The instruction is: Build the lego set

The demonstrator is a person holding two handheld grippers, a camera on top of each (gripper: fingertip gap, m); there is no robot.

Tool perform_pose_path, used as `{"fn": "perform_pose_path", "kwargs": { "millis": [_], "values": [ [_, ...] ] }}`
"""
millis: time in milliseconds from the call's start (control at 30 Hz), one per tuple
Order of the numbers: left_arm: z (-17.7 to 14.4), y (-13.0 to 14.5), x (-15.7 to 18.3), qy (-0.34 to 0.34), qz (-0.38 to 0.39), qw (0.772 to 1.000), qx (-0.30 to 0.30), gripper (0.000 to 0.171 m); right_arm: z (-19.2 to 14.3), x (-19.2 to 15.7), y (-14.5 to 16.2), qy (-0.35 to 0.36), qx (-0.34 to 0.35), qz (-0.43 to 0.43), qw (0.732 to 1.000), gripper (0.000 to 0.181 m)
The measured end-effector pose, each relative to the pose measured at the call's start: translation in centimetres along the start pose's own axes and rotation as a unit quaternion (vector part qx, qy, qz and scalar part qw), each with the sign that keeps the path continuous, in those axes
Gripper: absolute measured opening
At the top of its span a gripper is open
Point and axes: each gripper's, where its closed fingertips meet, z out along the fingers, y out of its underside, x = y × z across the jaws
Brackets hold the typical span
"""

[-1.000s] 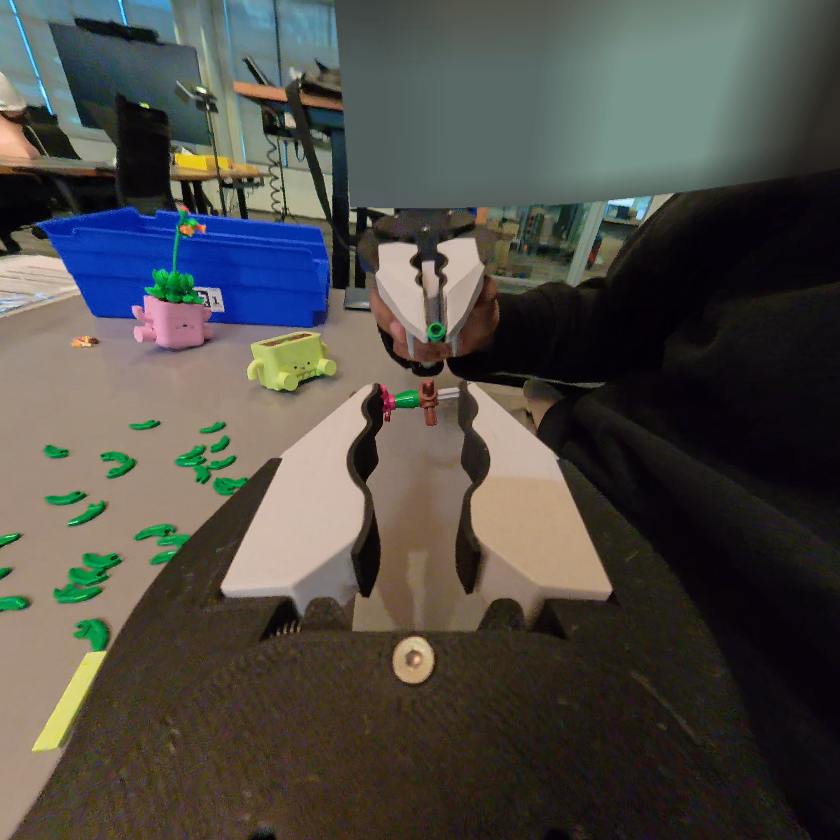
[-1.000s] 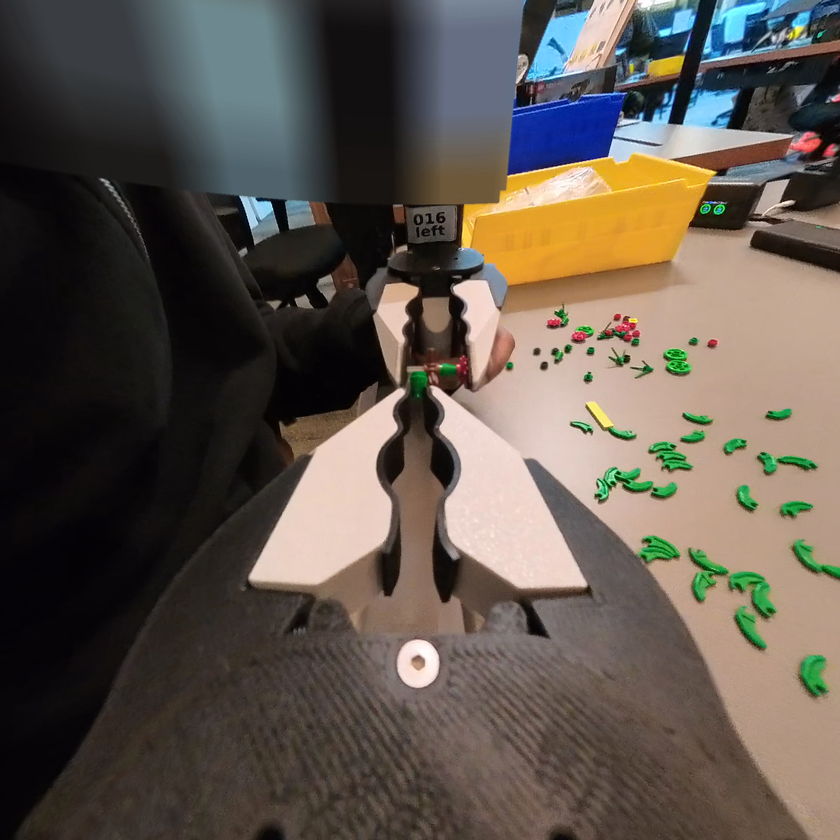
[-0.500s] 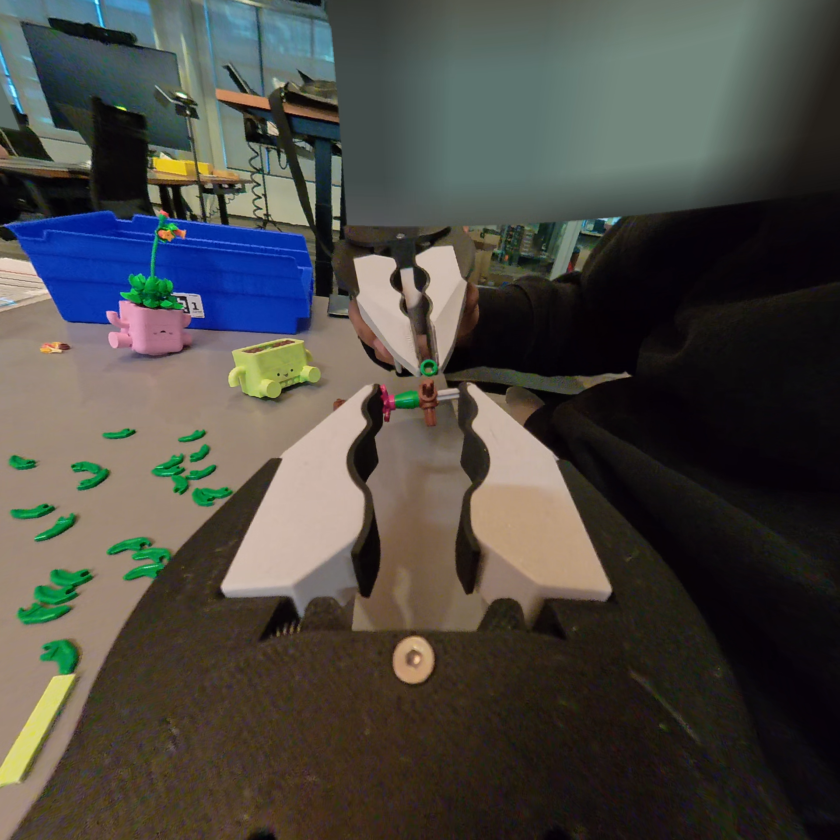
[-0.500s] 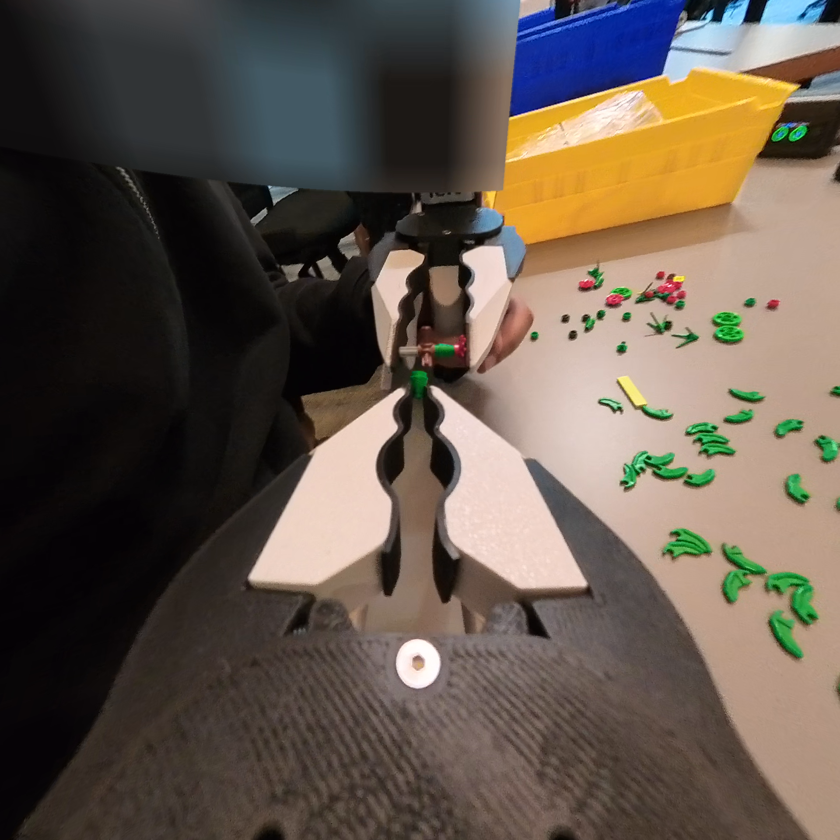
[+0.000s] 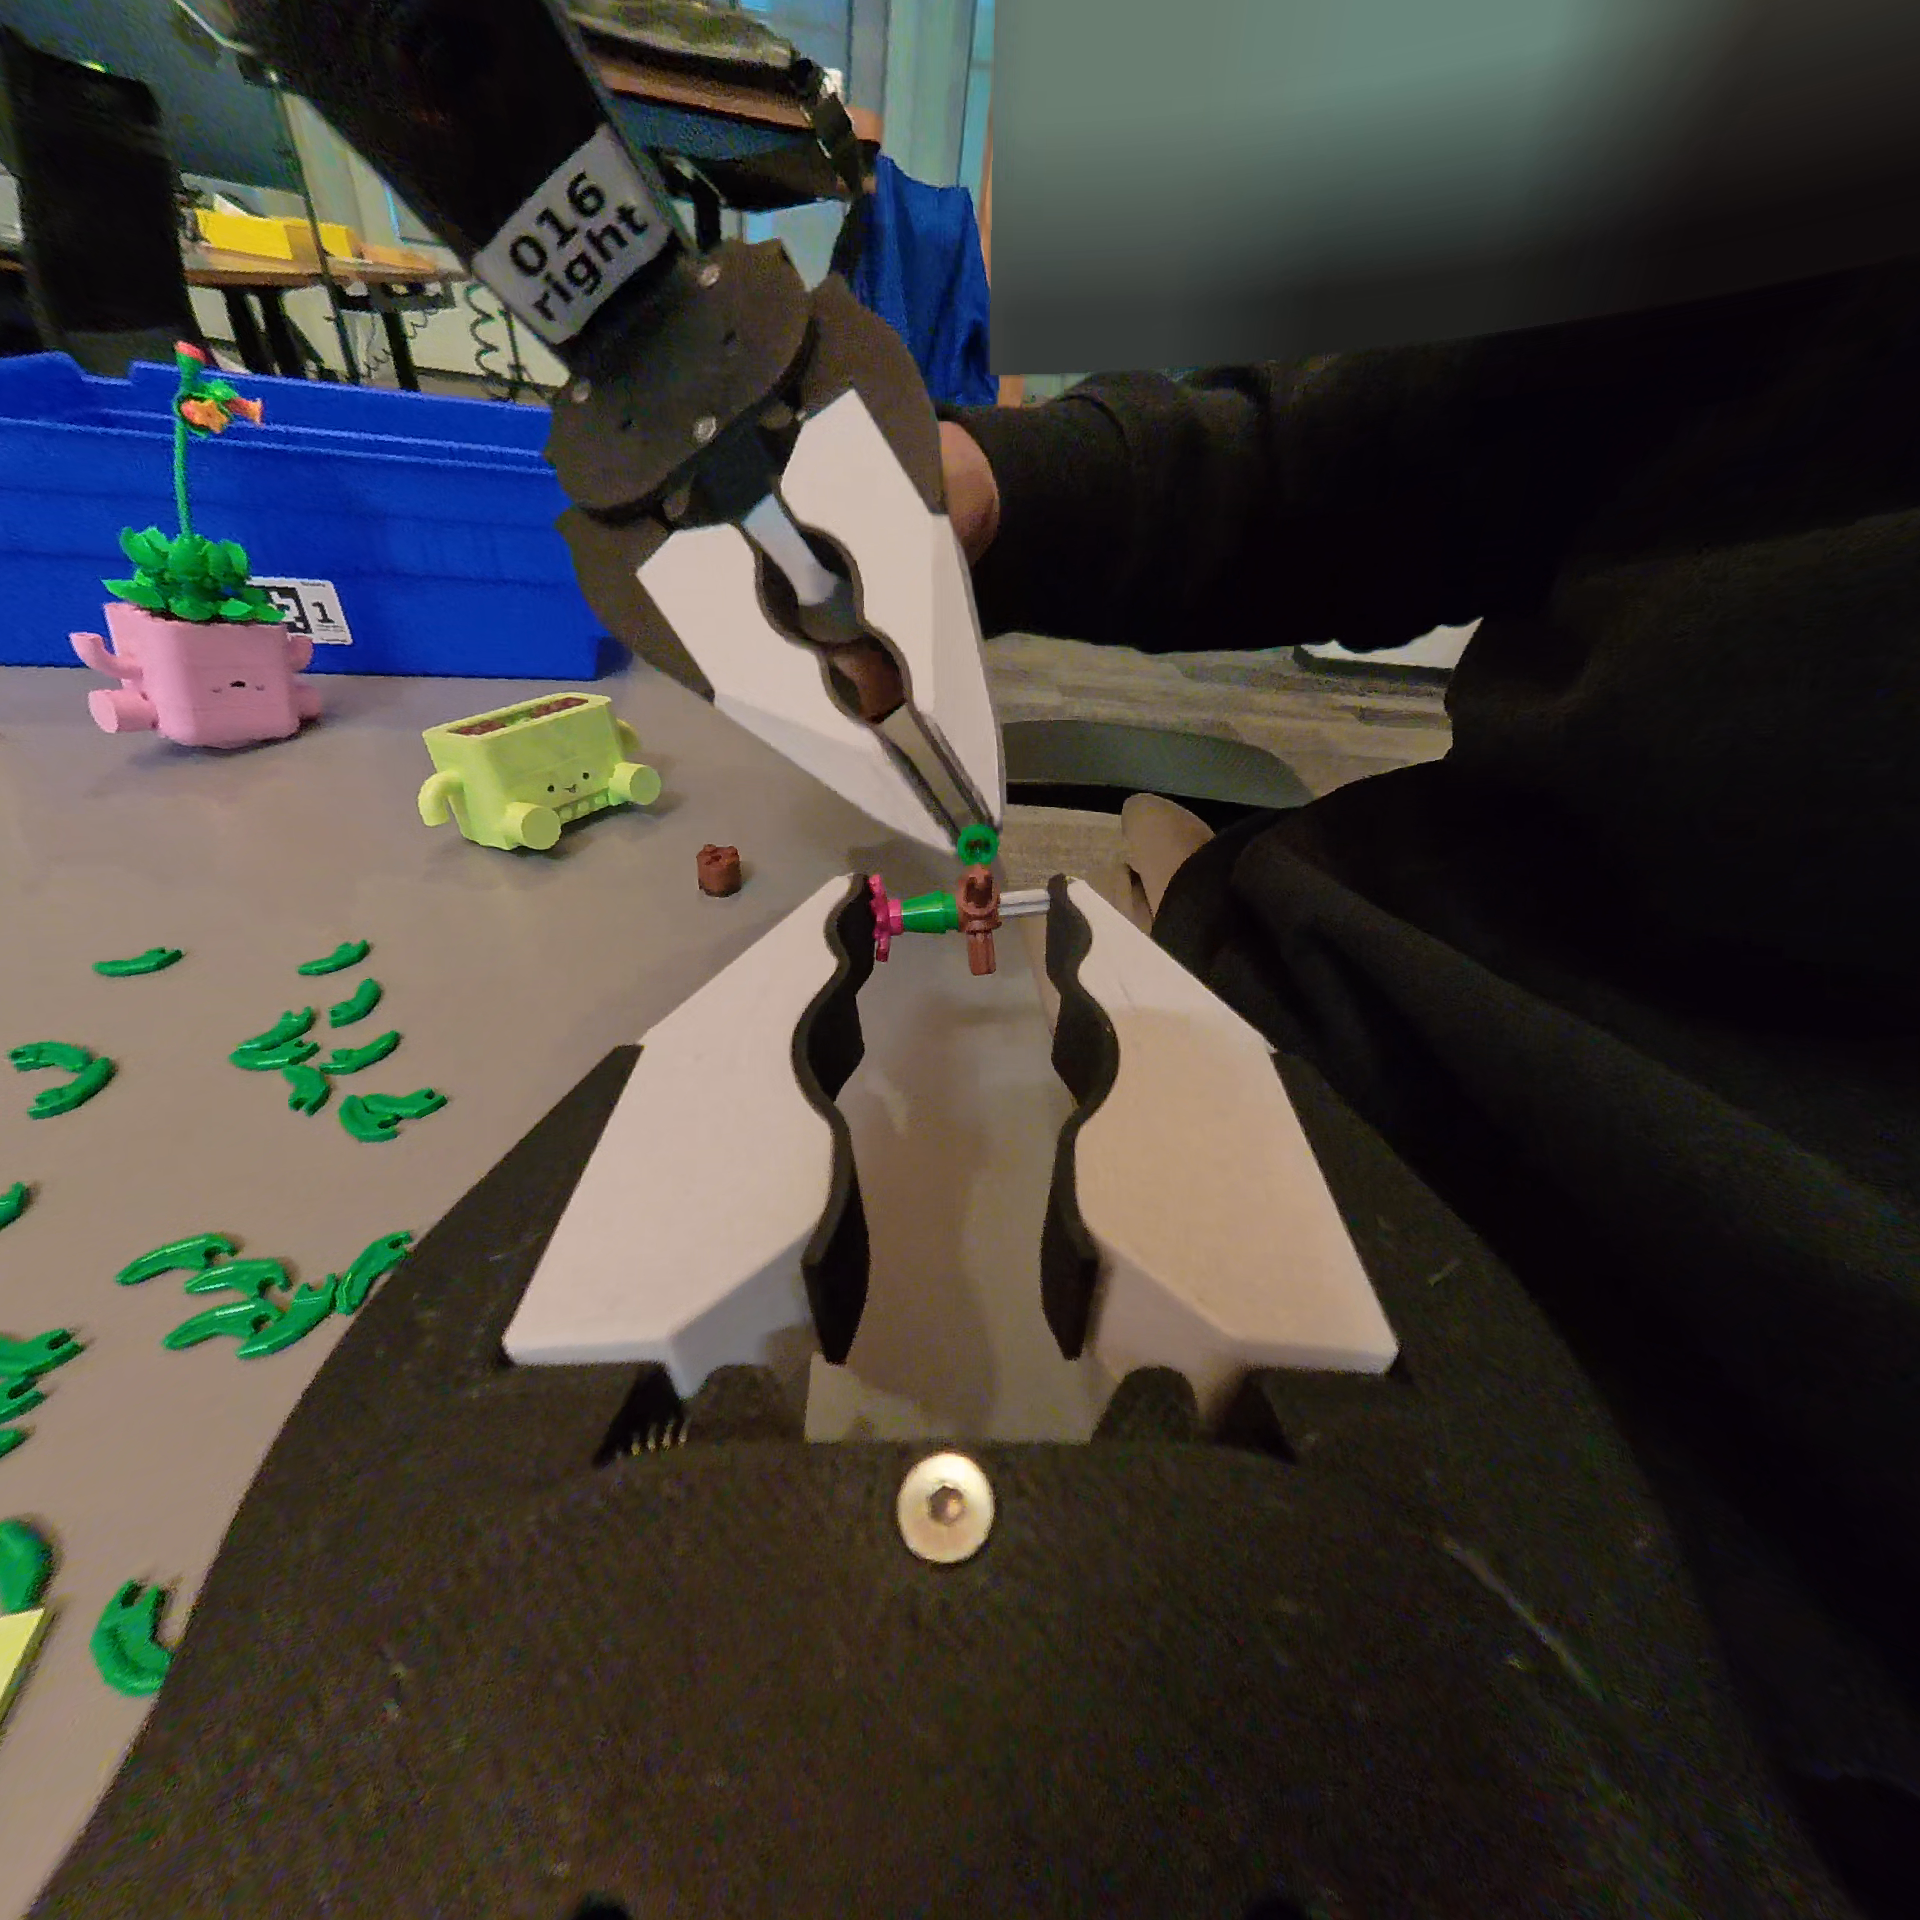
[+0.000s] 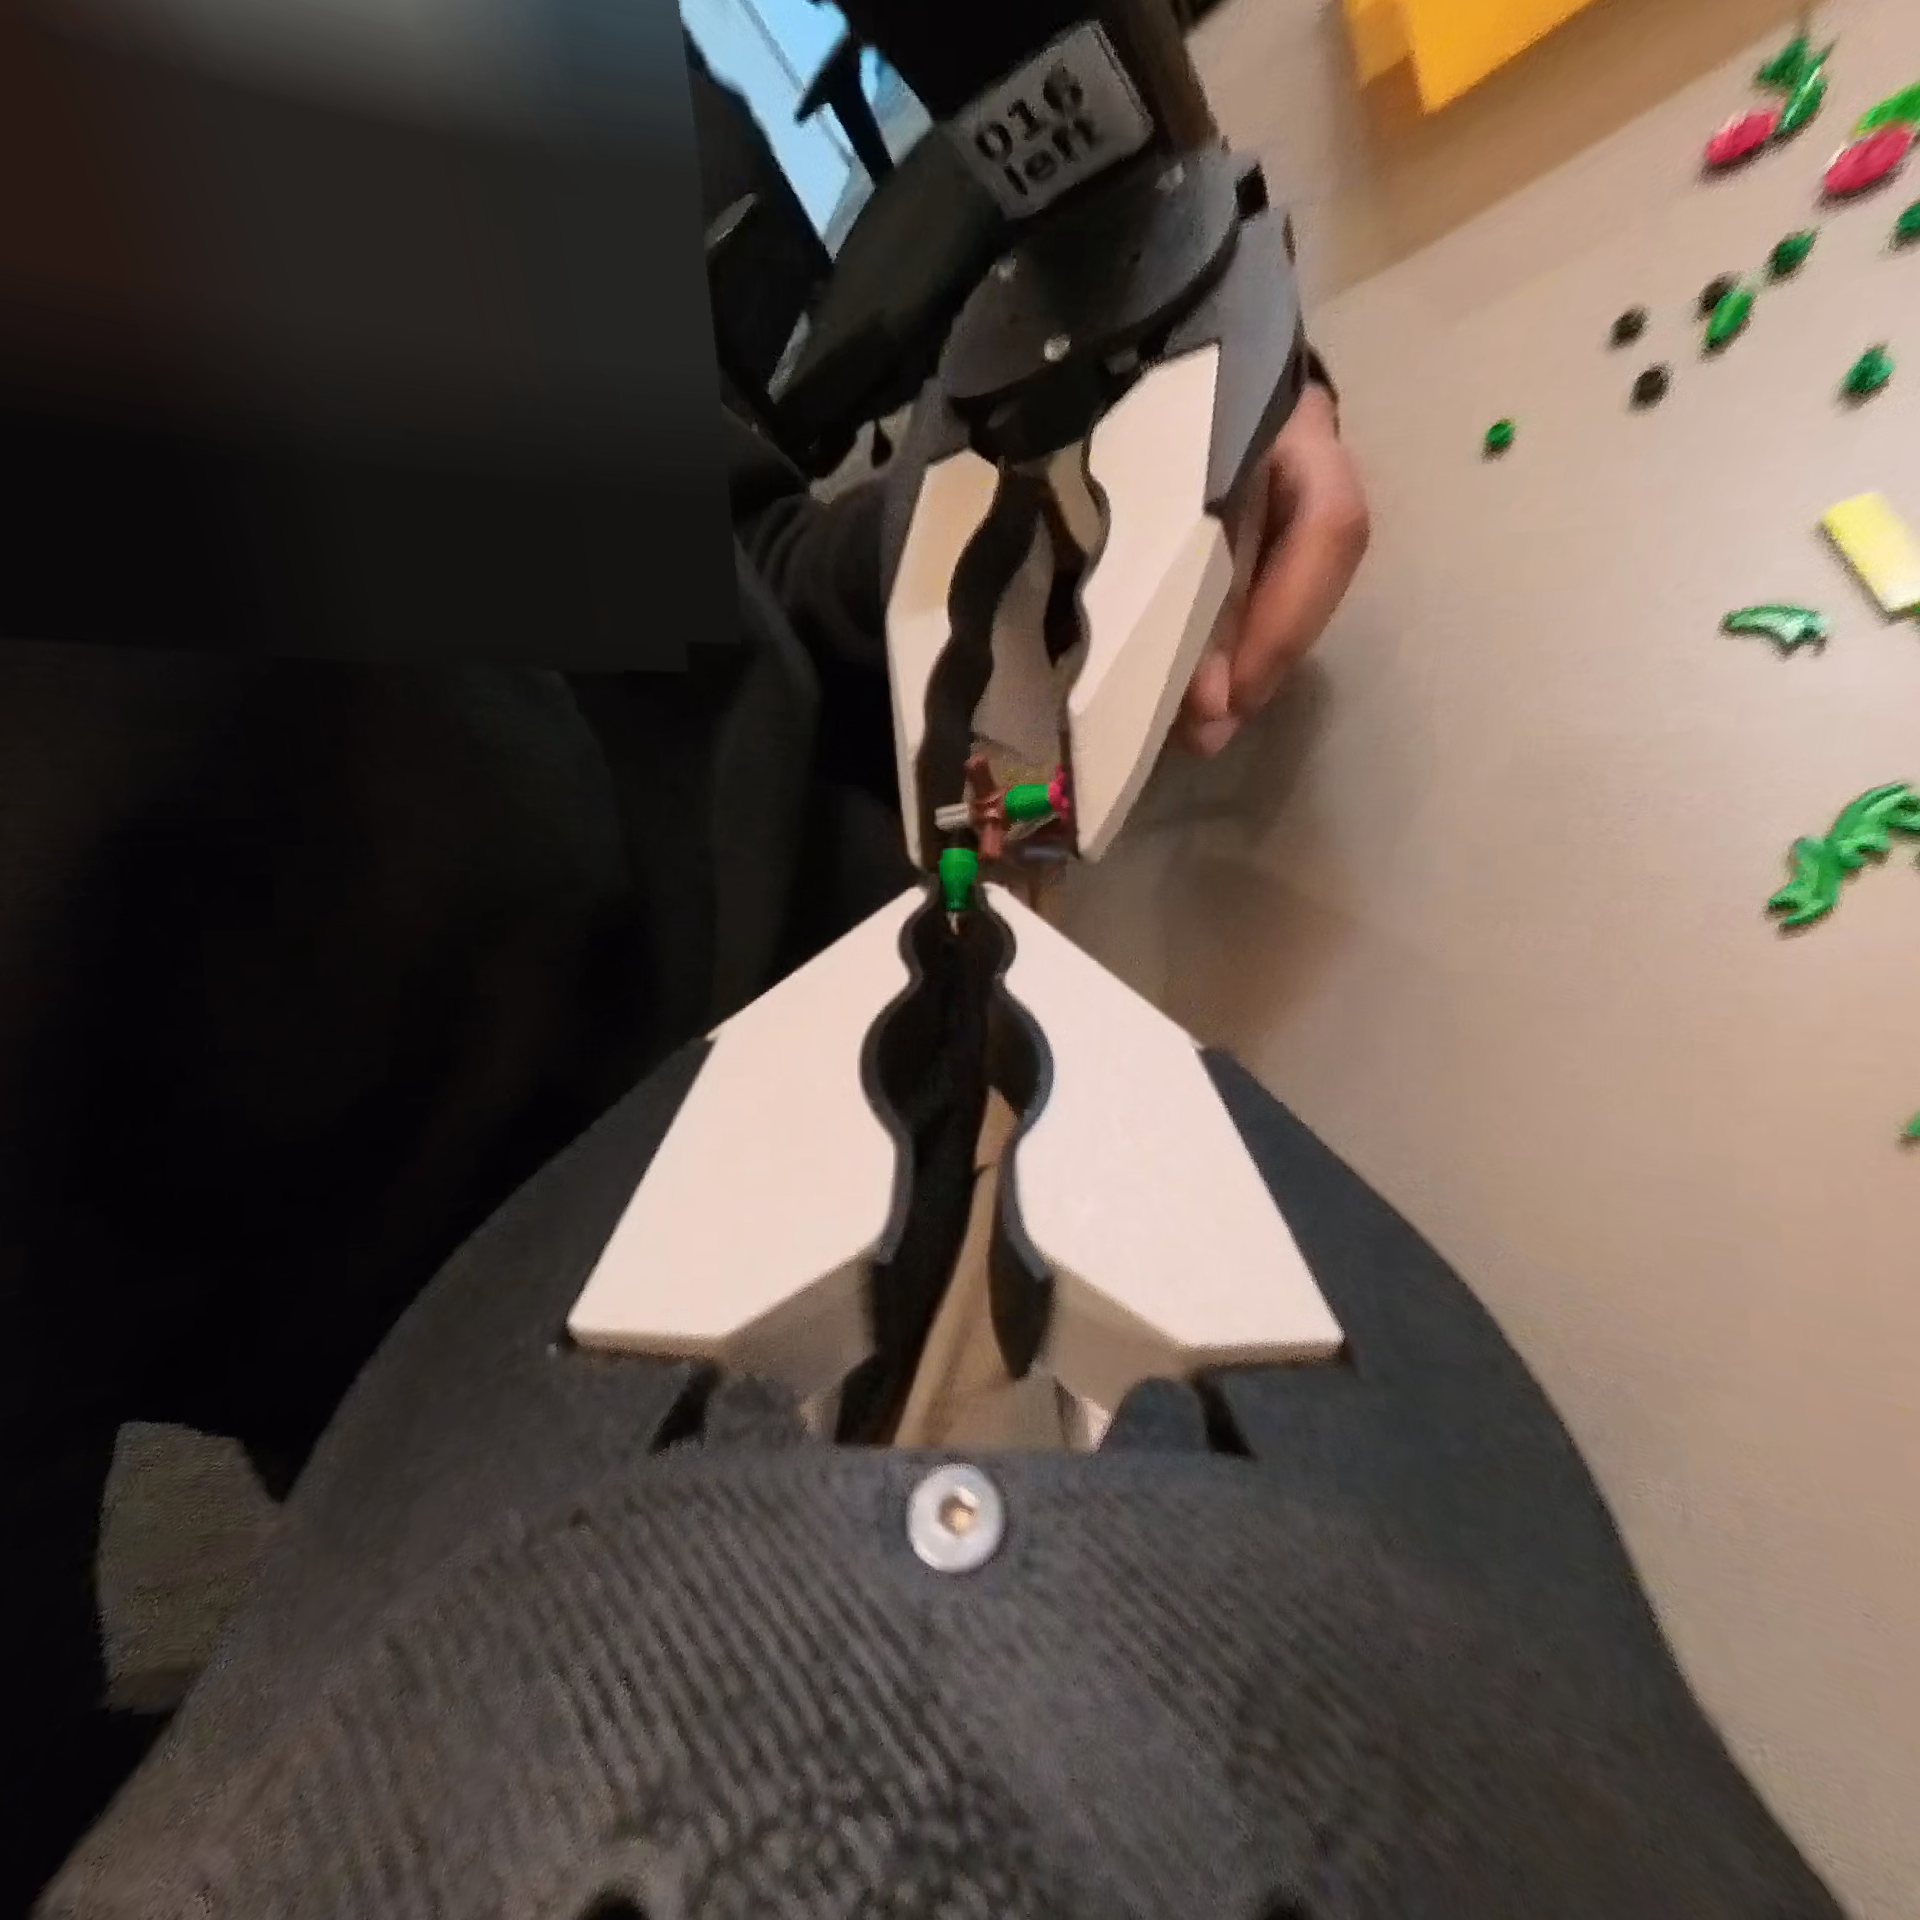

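My left gripper (image 5: pixel 956 909) is shut on a small flower stem (image 5: pixel 940 914) held crosswise between its tips: a magenta flower, a green cone, a brown connector and a grey bar. My right gripper (image 5: pixel 966 821) comes down from the upper left, shut on a small green piece (image 5: pixel 977 844) that sits just on top of the brown connector. In the right wrist view, the right gripper (image 6: pixel 956 909) pinches the green piece (image 6: pixel 954 878) right below the left gripper (image 6: pixel 1003 831) and its stem (image 6: pixel 1023 800). A hand (image 6: pixel 1278 582) holds the left gripper.
A pink pot with a plant (image 5: pixel 197 675), a lime-green pot (image 5: pixel 530 769) and a loose brown piece (image 5: pixel 717 871) stand on the grey table before a blue bin (image 5: pixel 364 520). Green leaf pieces (image 5: pixel 312 1060) lie scattered at left. More leaves (image 6: pixel 1839 852), a yellow strip (image 6: pixel 1881 561) and red pieces (image 6: pixel 1745 135) show in the right wrist view. Left and right tips are no more than a few centimetres apart. Left tips and right tips are each some 20 centimetres from the lime-green pot (image 5: pixel 530 769).
The right gripper has come closer and tipped down from above. Its green piece has moved from well apart down onto the brown connector of the stem. The left gripper still holds the stem.
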Motion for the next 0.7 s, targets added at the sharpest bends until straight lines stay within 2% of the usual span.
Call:
{"fn": "perform_pose_path", "kwargs": {
  "millis": [133,700],
  "values": [
    [0.11,-0.19,0.24,0.006,0.001,1.0,0.004,0.031,0.45,0.3,0.93,-0.003,-0.043,0.02,0.999,0.002],
    [0.46,0.16,0.52,0.017,-0.007,1.0,-0.004,0.031,0.12,0.11,0.59,-0.014,-0.047,0.024,0.999,0.002]
  ]
}}
